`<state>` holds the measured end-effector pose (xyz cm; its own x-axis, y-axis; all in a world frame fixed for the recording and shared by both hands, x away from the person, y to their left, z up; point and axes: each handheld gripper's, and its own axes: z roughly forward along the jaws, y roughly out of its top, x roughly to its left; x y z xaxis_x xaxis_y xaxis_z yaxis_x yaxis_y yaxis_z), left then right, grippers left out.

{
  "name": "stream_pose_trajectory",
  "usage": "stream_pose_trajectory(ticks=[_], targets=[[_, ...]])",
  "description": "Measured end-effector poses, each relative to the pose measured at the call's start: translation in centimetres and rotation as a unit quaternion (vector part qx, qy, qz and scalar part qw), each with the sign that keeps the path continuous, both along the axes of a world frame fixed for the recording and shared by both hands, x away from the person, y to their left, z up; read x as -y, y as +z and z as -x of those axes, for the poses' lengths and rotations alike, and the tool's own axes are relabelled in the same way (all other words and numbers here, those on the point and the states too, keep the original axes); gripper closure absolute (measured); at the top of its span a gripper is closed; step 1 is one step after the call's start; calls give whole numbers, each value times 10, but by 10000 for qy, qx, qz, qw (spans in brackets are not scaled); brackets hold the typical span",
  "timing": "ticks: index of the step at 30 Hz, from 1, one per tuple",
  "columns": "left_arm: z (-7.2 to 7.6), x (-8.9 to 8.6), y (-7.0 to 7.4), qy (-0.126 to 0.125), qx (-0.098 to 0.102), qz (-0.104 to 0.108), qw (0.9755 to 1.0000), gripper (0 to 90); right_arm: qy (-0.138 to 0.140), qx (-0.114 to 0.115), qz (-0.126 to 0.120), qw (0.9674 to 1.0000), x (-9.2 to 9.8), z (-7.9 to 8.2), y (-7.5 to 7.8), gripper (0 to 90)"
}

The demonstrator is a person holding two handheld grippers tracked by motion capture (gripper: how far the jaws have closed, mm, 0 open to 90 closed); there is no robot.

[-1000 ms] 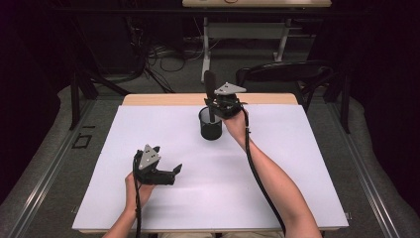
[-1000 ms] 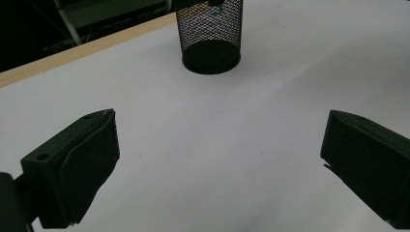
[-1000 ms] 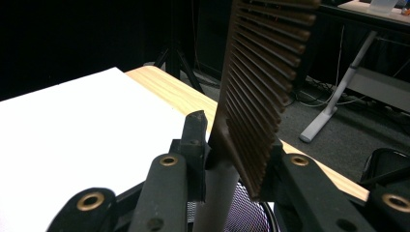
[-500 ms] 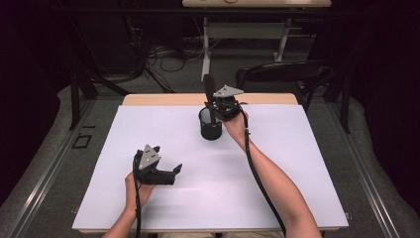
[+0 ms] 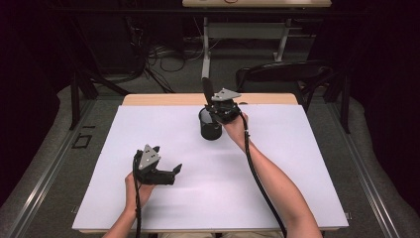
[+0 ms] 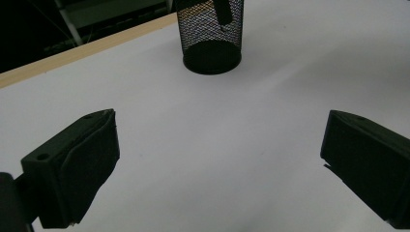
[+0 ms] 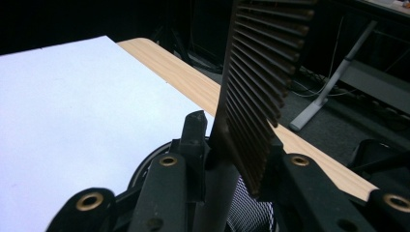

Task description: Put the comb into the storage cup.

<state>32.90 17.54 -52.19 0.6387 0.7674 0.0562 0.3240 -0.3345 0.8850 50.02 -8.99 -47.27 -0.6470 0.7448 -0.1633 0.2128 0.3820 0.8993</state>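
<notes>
A black mesh cup stands on the white table cover, near its far edge. My right gripper hovers just over the cup's rim, shut on the handle of a black comb. The comb's toothed end points up and away, and its lower end dips into the cup's mouth. My left gripper rests low over the cover at the front left, jaws wide apart and empty, facing the cup.
A bare wooden strip of the table runs along the far edge behind the cup. Beyond it stand a dark chair and a desk leg, with cables on the floor. White cover lies between my left gripper and the cup.
</notes>
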Motion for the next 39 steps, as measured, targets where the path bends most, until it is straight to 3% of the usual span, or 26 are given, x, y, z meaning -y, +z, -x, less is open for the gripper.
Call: stream_pose_trajectory(ticks=[10, 16, 23, 27, 39], targets=[[0, 0, 0, -12, -8, -14, 10000, 3, -16, -27, 147, 9999, 1, 3, -3, 707], [0, 0, 0, -11, -3, 1, 10000, 3, 43, -119, 12, 9999, 5, 8, 4, 421], [0, 1, 0, -16, -4, -23, 10000, 3, 319, -385, -121, 9987, 13, 14, 9, 224], [0, 1, 0, -19, -2, -25, 10000, 3, 447, -516, -131, 9976, 16, 17, 10, 162], [-1, 2, -1, -19, -8, -29, 10000, 3, 726, -803, -186, 9939, 22, 28, 11, 91]])
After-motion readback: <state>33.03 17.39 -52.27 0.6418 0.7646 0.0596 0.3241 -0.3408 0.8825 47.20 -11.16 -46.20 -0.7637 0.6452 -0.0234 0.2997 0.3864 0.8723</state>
